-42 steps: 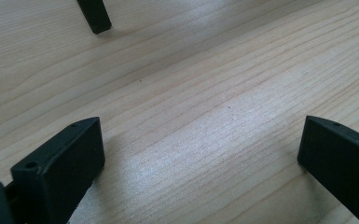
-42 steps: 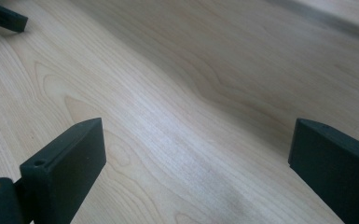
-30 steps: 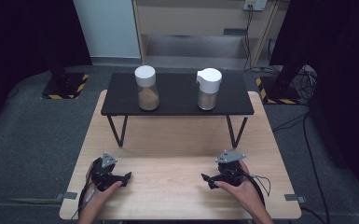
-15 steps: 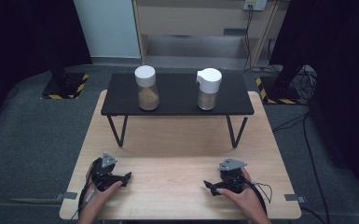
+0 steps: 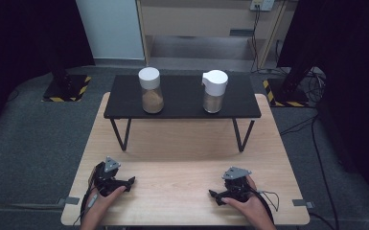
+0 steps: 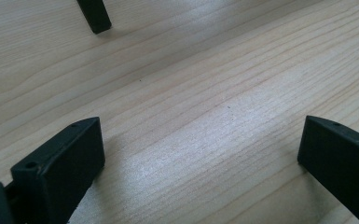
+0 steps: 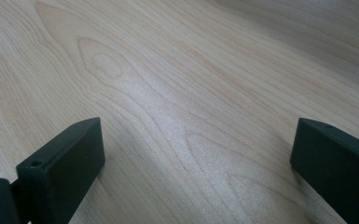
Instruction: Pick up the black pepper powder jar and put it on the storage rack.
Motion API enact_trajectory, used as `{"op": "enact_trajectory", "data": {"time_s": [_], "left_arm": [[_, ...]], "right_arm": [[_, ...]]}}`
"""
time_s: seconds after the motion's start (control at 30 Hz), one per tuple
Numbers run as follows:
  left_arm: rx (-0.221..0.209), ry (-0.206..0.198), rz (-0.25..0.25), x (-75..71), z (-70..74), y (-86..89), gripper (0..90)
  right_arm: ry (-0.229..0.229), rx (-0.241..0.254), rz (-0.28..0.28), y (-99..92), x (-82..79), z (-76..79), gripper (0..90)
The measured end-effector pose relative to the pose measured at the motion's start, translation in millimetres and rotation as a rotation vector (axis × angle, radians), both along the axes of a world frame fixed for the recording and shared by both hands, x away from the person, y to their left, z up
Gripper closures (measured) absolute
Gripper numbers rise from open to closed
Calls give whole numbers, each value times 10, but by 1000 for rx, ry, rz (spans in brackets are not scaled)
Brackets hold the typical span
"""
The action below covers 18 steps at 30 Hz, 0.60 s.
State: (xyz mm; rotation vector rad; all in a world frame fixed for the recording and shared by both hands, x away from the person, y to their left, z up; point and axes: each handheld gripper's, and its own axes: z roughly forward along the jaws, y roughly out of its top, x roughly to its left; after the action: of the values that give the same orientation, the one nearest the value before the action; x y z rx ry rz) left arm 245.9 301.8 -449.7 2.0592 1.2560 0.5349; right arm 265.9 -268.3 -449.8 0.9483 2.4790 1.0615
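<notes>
Two clear glass jars with white lids, each part-filled with brown powder, stand untouched on the black raised shelf (image 5: 182,112) at twelve o'clock: one (image 5: 151,91) left, one (image 5: 213,92) right. Both the left gripper (image 5: 130,180) at seven o'clock and the right gripper (image 5: 211,194) at five rest on the pale wooden table (image 5: 172,191), jaws spread wide, holding nothing. Judging by this, nothing is begun; all the work remains.

Bare tabletop (image 5: 182,167) stretches in front of the black shelf (image 5: 182,103), wide open between the left gripper (image 5: 124,183) and right gripper (image 5: 215,196). The shelf's two legs leave a clear passage beneath it. On top of the shelf, two white-lidded jars (image 5: 149,90) stand well apart, with a gap between them.
</notes>
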Motion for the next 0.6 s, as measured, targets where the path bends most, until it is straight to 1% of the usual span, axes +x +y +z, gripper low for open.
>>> {"op": "enact_trajectory", "data": {"time_s": [0.43,0.6], "left_arm": [[1,-5,4,-15,-5,-10,0],[1,-10,24,-51,-10,-42,3]], "right_arm": [[2,-3,7,4,10,0,18],[3,-3,8,5,12,0,16]]}}
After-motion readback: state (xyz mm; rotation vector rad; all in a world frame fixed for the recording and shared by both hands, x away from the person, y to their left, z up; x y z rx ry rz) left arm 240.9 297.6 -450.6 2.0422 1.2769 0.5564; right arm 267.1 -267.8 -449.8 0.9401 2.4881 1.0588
